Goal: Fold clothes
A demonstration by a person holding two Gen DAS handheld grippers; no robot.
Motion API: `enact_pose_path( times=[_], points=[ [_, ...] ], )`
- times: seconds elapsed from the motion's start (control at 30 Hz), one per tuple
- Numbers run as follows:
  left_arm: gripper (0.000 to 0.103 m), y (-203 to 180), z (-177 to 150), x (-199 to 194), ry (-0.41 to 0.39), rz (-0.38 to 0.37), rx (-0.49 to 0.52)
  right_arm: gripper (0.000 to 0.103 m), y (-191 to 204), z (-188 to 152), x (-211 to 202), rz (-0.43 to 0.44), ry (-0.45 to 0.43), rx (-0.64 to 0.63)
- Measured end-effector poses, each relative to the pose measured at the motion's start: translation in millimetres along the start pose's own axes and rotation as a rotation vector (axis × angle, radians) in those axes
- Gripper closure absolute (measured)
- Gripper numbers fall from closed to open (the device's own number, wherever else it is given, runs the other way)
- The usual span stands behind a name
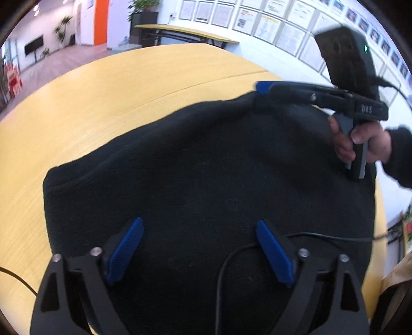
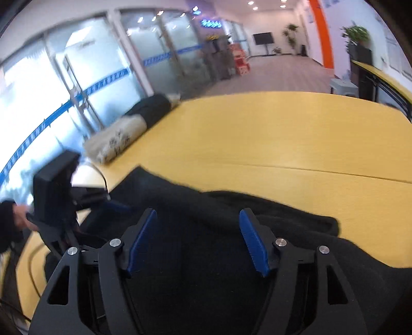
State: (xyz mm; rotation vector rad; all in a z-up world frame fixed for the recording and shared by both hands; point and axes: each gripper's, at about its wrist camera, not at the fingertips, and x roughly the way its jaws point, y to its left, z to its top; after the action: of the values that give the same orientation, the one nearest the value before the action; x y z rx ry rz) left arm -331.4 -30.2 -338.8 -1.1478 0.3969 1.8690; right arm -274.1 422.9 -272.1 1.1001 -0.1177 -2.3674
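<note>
A black fleece garment [image 1: 206,180] lies spread on the yellow wooden bench [image 1: 103,103], filling the near half of the left wrist view. Its left edge ends well short of the bench rim, so bare wood stays open to the left and on the far side, up to a seam line [image 1: 200,82] crossing the top. In the right wrist view the garment's [image 2: 219,244] far edge is rumpled and raised in a fold, with wide bare bench [image 2: 283,141] beyond it.

The left claw [image 1: 199,251] hangs just above the cloth, its blue pads spread wide with nothing between them. The right claw [image 2: 198,238] also stands apart over the garment, gripping nothing; seen from the left camera it [image 1: 262,87] reaches over the garment's far right corner, held by a hand [image 1: 360,144] in a dark sleeve.

A printed sack [image 2: 116,139] and a dark bundle [image 2: 152,108] sit at the bench's far left edge. Behind are glass partitions [image 2: 77,90] with a blue stripe, an orange column [image 2: 322,33], potted plants [image 2: 356,33] and a wall of framed papers [image 1: 257,20].

A thin black cable [image 1: 257,247] trails over the cloth. Motion blur softens the other gripper in both views, and the garment's near edge is cut off below the frame
</note>
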Motion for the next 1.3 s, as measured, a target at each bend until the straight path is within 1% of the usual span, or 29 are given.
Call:
enact_pose_path(
  times=[0.07, 0.1, 0.2, 0.27, 0.3, 0.47, 0.53, 0.6, 0.7, 0.77, 0.8, 0.87, 0.9, 0.97, 1.0, 1.03, 1.1, 1.13, 1.17, 1.23, 1.3],
  points=[
    [0.008, -4.9, -4.6, -0.3, -0.017, 0.019, 0.009, 0.036, -1.4, -18.5, 13.0, -0.023, 0.036, 0.015],
    [0.008, -7.6, -7.9, -1.4, -0.028, 0.026, 0.01, 0.034, -2.3, -26.4, 17.8, -0.031, 0.053, 0.023],
    [0.008, -21.6, -16.0, -4.9, -0.041, 0.031, 0.008, 0.033, -4.6, -38.1, 13.0, 0.0, 0.057, 0.073],
    [0.007, -31.2, -27.5, -11.6, -0.046, 0.034, -0.012, 0.03, 8.5, -43.0, 11.1, 0.019, 0.077, 0.059],
    [0.007, -41.9, -37.8, -16.8, -0.047, 0.043, -0.023, 0.029, 15.7, -46.5, 9.7, 0.027, 0.089, 0.045],
    [0.006, -106.8, -98.9, -46.4, -0.054, 0.101, -0.084, 0.026, 72.0, -86.3, -10.1, 0.062, 0.15, -0.074],
    [0.006, -132.9, -118.8, -59.1, -0.041, 0.124, -0.112, 0.023, 97.2, -103.6, -16.4, 0.061, 0.18, -0.129],
    [0.006, -157.1, -134.5, -71.7, -0.017, 0.145, -0.14, 0.023, 109.8, -106.9, -37.7, 0.035, 0.195, -0.128],
    [0.006, -181.7, -139.5, -95.3, 0.026, 0.158, -0.198, 0.023, 128.8, -111.8, -69.6, -0.006, 0.218, -0.126],
    [0.006, -200.5, -127.6, -115.0, 0.008, 0.172, -0.226, 0.022, 141.5, -115.1, -90.9, -0.033, 0.233, -0.125],
    [0.005, -209.1, -119.5, -130.1, -0.014, 0.18, -0.227, 0.021, 145.3, -116.2, -105.1, -0.043, 0.233, -0.115],
    [0.005, -236.2, -104.1, -155.6, -0.027, 0.187, -0.196, 0.016, 137.6, -116.2, -153.8, -0.043, 0.185, -0.037],
    [0.005, -246.5, -96.1, -164.7, -0.018, 0.184, -0.174, 0.015, 131.5, -121.2, -177.5, -0.031, 0.157, -0.002],
    [0.005, -266.7, -79.3, -178.4, 0.015, 0.192, -0.088, 0.013, 116.7, -141.5, -222.3, 0.013, 0.093, 0.075],
    [0.005, -273.8, -72.9, -187.9, 0.027, 0.2, -0.017, 0.013, 107.2, -159.6, -246.2, 0.036, 0.049, 0.14],
    [0.005, -279.3, -67.5, -198.6, 0.037, 0.208, 0.066, 0.01, 104.6, -179.9, -258.6, 0.045, 0.019, 0.202],
    [0.005, -287.0, -65.5, -211.1, 0.069, 0.191, 0.208, 0.007, 82.1, -232.0, -290.3, 0.032, -0.013, 0.362],
    [0.005, -293.5, -58.6, -206.1, 0.096, 0.171, 0.269, 0.007, 71.5, -258.8, -303.2, 0.022, -0.021, 0.445],
    [0.005, -297.0, -52.5, -198.0, 0.13, 0.149, 0.316, 0.007, 62.7, -287.5, -307.2, 0.003, -0.006, 0.537],
    [0.005, -284.6, -38.0, -175.5, 0.193, 0.109, 0.364, 0.007, 49.1, -336.3, -307.1, -0.039, 0.011, 0.717],
    [0.005, -284.4, -35.3, -147.8, 0.226, 0.066, 0.387, 0.007, 38.7, -371.4, -303.8, -0.083, 0.003, 0.869]
  ],
)
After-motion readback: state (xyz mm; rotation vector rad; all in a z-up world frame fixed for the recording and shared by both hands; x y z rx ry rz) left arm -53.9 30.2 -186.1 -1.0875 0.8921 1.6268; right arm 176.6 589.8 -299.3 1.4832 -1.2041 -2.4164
